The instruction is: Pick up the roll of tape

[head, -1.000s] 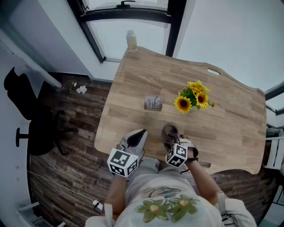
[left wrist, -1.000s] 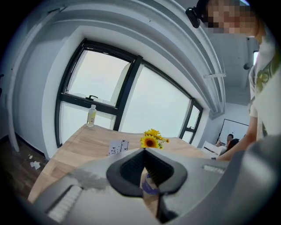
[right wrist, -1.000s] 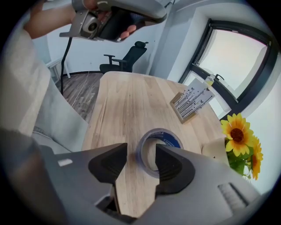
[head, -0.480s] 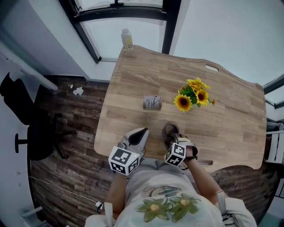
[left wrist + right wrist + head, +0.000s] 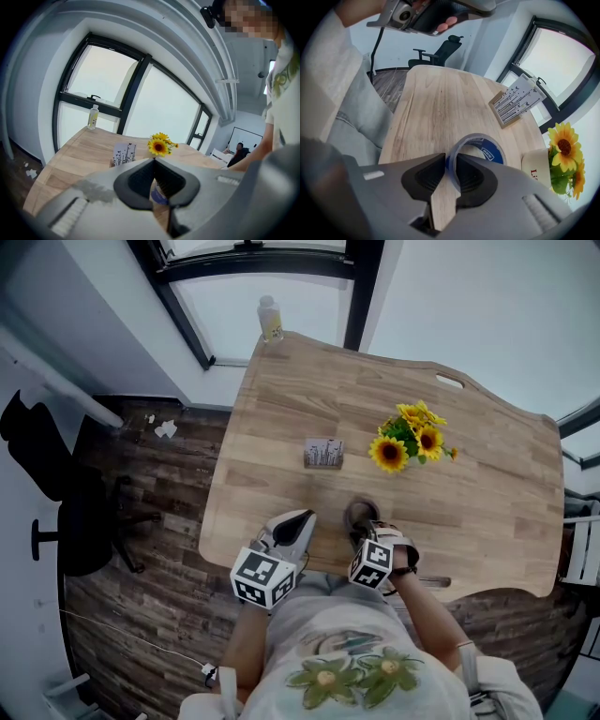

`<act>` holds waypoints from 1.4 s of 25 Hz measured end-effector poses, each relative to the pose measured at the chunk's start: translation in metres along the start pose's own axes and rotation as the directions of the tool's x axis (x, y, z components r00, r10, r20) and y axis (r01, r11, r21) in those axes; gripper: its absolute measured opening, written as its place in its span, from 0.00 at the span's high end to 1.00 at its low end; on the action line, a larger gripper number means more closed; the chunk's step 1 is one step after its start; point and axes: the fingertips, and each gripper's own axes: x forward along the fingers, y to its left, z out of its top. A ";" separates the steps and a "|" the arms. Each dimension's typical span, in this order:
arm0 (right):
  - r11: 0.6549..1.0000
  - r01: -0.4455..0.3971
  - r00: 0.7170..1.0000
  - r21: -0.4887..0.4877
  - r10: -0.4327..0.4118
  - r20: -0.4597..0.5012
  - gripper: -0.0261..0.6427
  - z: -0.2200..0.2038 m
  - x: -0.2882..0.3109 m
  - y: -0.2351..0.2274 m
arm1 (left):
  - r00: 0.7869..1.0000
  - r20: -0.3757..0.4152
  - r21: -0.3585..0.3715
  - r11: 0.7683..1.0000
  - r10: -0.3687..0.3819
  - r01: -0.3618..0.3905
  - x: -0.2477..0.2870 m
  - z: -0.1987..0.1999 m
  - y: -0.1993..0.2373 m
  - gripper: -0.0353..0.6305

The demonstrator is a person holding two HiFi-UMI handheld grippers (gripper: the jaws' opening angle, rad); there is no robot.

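Observation:
The roll of tape (image 5: 488,148), clear with a blue label, lies flat on the wooden table (image 5: 469,493) near its front edge. In the head view the roll of tape (image 5: 358,516) shows just beyond my right gripper (image 5: 365,527). My right gripper (image 5: 451,161) points steeply down at it, its jaws closing with one pad outside and one inside the roll's near wall, and both pads touch that wall. My left gripper (image 5: 302,518) hovers over the table edge to the left of the roll. In the left gripper view, my left gripper (image 5: 154,160) is shut and holds nothing.
A vase of sunflowers (image 5: 408,442) stands beyond the tape to the right. A small printed card holder (image 5: 323,454) sits mid-table and a bottle (image 5: 271,319) at the far corner. A white box with red print (image 5: 536,168) lies beside the roll. An office chair (image 5: 56,484) stands on the floor at left.
Both grippers have stayed almost where they were, over the table's front edge. The head view has shifted slightly.

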 end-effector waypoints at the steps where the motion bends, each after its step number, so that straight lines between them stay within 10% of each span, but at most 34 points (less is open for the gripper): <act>1: 1.000 -0.001 1.000 -0.002 0.001 0.000 0.85 0.000 0.000 0.000 | 1.000 -0.001 -0.002 1.000 0.000 0.000 0.000 -0.001 0.000 0.94; 35: 0.992 -0.026 0.993 0.123 0.011 0.119 0.85 0.020 -0.025 -0.005 | 1.000 0.003 0.012 1.000 0.008 -0.008 -0.012 -0.007 -0.009 0.94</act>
